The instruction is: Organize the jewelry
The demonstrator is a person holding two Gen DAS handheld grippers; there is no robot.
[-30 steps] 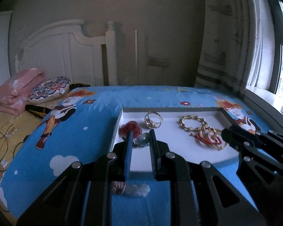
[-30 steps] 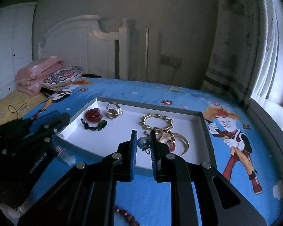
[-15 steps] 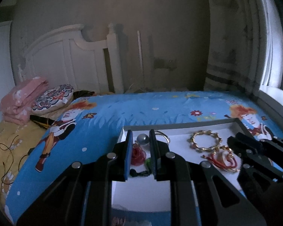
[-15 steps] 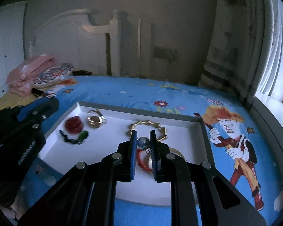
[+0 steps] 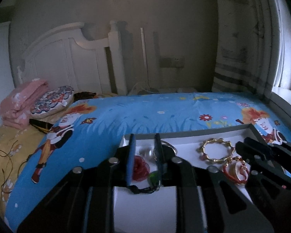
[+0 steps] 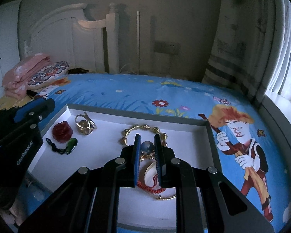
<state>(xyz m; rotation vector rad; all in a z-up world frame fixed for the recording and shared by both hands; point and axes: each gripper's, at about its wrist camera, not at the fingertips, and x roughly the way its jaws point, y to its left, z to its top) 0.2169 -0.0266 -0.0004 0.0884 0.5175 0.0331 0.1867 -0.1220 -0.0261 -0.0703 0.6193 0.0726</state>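
While both hover over the tray (image 6: 208,125):
Left gripper (image 5: 145,145): jaws opening, nothing pinched, above red rose (image 5: 140,167).
Right gripper (image 6: 147,145): clenched on grey bead (image 6: 147,146).

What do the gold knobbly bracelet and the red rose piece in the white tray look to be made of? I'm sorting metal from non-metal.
The gold knobbly bracelet looks like polished metal or gold-tone plating: bright yellow, with glints on its jointed links. The red rose piece seems non-metal, probably glossy resin or glass: deep, slightly see-through red with soft highlights on the petals. The dim light leaves both open.
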